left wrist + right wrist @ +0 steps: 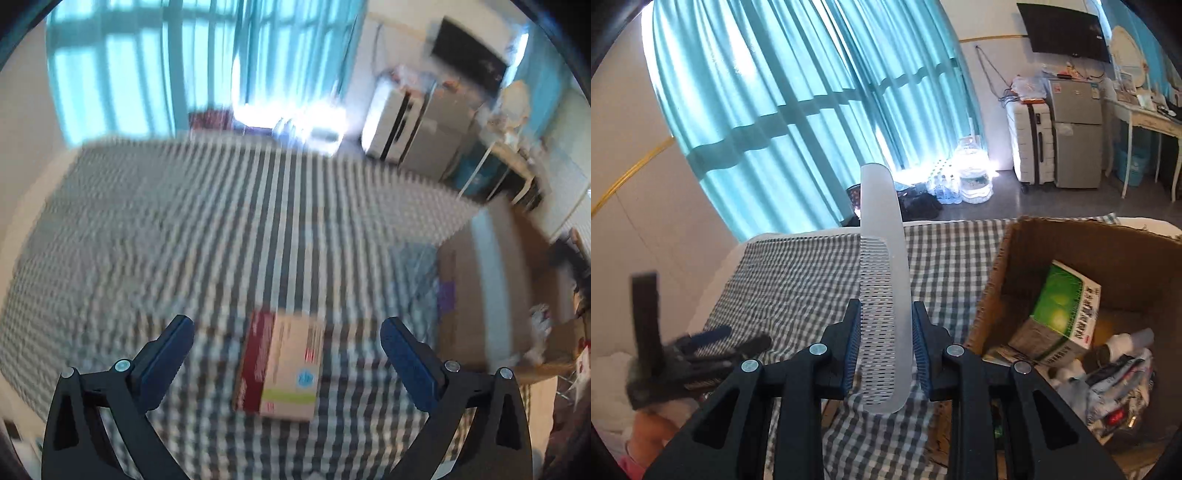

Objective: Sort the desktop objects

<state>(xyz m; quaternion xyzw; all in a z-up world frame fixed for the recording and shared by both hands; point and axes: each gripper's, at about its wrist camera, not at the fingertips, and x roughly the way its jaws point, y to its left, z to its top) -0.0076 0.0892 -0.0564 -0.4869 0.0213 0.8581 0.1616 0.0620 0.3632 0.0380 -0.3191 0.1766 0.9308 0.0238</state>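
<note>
My left gripper (286,328) is open and empty, held above a tan and dark red carton (279,365) that lies on the checked cloth (184,229) between the fingers; the view is motion-blurred. My right gripper (884,314) is shut on a translucent white comb (882,266), which sticks forward, above the cloth (798,280). A brown cardboard box (1071,236) stands to the right of it, holding a green and white carton (1063,310) and several packets. The left gripper also shows in the right wrist view (713,347), blurred, at lower left.
The cardboard box also shows in the left wrist view (465,302) at the right. Beyond the table are teal curtains (798,96), water bottles (971,173) on the floor, a white suitcase (1032,144), a small fridge (1076,133) and a white desk (1145,110).
</note>
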